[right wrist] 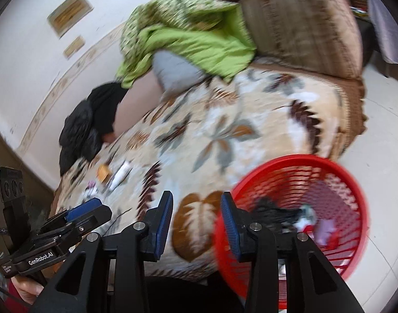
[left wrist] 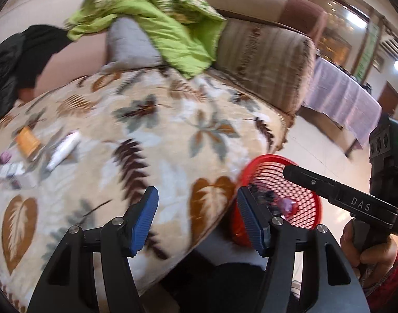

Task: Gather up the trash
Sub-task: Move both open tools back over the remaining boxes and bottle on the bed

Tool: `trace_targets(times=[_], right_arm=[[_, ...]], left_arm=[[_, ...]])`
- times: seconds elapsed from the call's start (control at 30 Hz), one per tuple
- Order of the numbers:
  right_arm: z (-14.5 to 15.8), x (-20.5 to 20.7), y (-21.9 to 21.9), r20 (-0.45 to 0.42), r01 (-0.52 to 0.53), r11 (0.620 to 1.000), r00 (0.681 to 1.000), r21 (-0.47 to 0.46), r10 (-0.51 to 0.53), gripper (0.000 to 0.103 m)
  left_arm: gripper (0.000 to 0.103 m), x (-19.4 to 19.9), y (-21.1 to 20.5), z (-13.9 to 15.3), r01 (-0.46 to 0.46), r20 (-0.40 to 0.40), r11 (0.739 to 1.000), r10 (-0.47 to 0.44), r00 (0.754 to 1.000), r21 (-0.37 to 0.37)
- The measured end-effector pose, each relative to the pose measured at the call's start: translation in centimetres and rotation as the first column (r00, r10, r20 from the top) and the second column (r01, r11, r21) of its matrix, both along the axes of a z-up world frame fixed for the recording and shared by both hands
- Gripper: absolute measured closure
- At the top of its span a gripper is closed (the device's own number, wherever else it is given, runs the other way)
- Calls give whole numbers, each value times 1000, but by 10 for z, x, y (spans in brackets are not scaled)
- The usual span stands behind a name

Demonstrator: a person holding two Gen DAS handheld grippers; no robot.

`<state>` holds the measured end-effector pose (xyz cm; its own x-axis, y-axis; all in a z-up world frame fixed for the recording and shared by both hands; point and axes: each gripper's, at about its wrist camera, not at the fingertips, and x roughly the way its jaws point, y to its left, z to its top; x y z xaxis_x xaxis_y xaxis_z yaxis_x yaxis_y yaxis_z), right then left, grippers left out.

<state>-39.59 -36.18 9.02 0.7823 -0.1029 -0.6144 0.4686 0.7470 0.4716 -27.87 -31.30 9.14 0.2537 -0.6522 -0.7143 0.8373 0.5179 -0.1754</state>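
A red mesh basket (left wrist: 266, 157) (right wrist: 290, 158) stands on the floor against the sofa's front edge. It holds dark scraps and a purple wrapper (left wrist: 287, 205) (right wrist: 325, 228). Far left on the leaf-patterned blanket (left wrist: 152, 135) lie an orange packet (left wrist: 26, 140) (right wrist: 103, 172), a white tube (left wrist: 64, 150) (right wrist: 120, 174) and small wrappers (left wrist: 9, 169). My left gripper (left wrist: 197, 219) (right wrist: 97, 210) hovers open over the blanket's edge beside the basket, nothing between its blue pads. My right gripper (right wrist: 196, 224) (left wrist: 290, 170) is open and empty too, one pad over the basket's rim.
A green quilt (left wrist: 172, 34) and a grey pillow (left wrist: 131, 41) are piled at the sofa's back, and black clothing (left wrist: 24, 57) lies at its far left. The striped armrest (left wrist: 266, 62) stands on the right. Beyond it are tiled floor and a table with a lilac cloth (left wrist: 339, 96).
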Motion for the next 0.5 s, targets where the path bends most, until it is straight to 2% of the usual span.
trace_targets(times=[0.2,0.3,0.43,0.5], right_arm=[[4,57,49,-30,-145,988,989,-50,144,62],[2,87,74,-51,-210,975,977,-75,206,60],[-5,124,100,-72,-274,957,961,-98,268,59],[-8,136,109,-80,-291,951,956,-108,283,59]], left_arm=[[41,34,64,-7,-130,-26,991,130,991,-4],[41,53,98,-8,-230,-40,973,230,972,-5],[41,84,148,-5,-366,-77,930,364,928,-20],[41,104,174,-2,-447,-106,894,443,891,-22]])
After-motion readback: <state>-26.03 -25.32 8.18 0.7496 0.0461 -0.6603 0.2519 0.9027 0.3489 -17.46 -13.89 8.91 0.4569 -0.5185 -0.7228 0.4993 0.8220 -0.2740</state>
